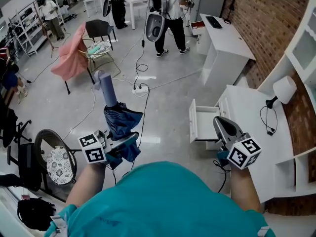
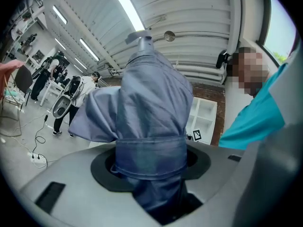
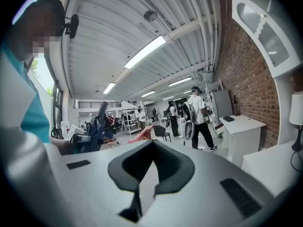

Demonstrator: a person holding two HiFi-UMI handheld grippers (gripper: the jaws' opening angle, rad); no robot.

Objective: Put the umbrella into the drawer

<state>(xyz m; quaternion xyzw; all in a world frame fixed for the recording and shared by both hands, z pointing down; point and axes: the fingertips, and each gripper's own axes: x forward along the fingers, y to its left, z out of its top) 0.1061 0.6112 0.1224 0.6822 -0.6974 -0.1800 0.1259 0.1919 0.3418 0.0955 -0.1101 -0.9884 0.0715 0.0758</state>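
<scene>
Standing here, I can't read a single word, number or brand name anywhere. The only sign-like marks are black-and-white square coded patterns. One set is on the left cube (image 1: 93,148) of the left gripper (image 1: 122,142), at about eight o'clock in the head view. The other is on the right cube (image 1: 245,153) of the right gripper (image 1: 219,121), at about four o'clock. One more small square marker (image 2: 196,135) shows at about four o'clock in the left gripper view, just below the white shelves (image 2: 204,111). Faint print on the teal shirt (image 1: 106,222), near six o'clock, is too blurred to read.
</scene>
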